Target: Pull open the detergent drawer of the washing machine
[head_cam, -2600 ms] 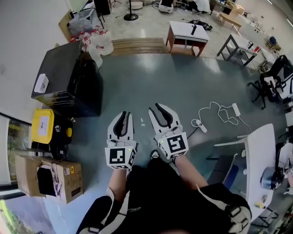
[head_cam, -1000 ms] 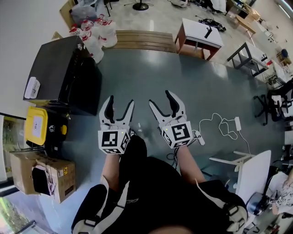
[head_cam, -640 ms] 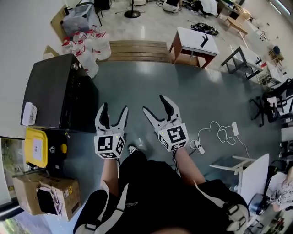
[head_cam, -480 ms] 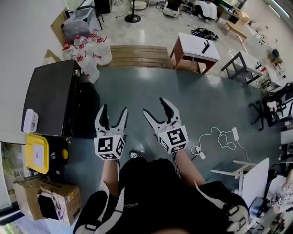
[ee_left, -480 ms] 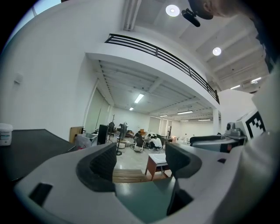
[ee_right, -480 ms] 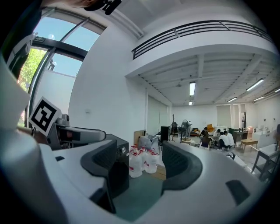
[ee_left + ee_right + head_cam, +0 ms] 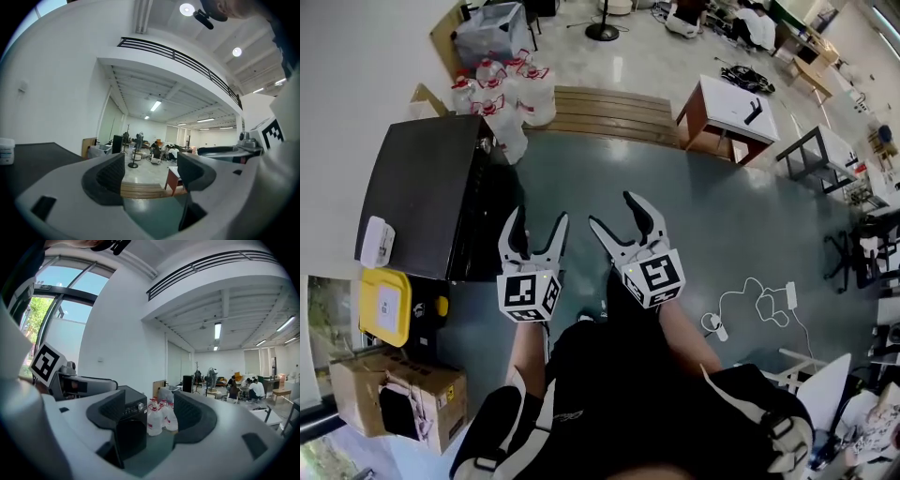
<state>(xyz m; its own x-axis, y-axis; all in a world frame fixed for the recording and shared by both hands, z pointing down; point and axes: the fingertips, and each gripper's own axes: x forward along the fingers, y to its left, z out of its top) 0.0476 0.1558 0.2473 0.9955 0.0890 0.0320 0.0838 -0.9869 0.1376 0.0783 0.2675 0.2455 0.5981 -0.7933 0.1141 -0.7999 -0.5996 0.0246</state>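
Black washing machine [image 7: 422,206] stands at the left in the head view, apart from the left hand-held gripper [image 7: 537,225] and the right hand-held gripper [image 7: 616,216]. Left gripper view: jaws wide, empty. Right gripper view: likewise, framing the machine's front, probably to approach its detergent drawer, too small to see.

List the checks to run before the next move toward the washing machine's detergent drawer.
1. Left gripper, fingers just opened wide, nothing between them: ok.
2. Right gripper, likewise just opened, empty: ok.
3. Washing machine in sight, at the left: ok.
4. Detergent drawer found: cannot tell; only the panel knob shows.
5. Fingers at the machine's front: not ok; neither gripper touches it.
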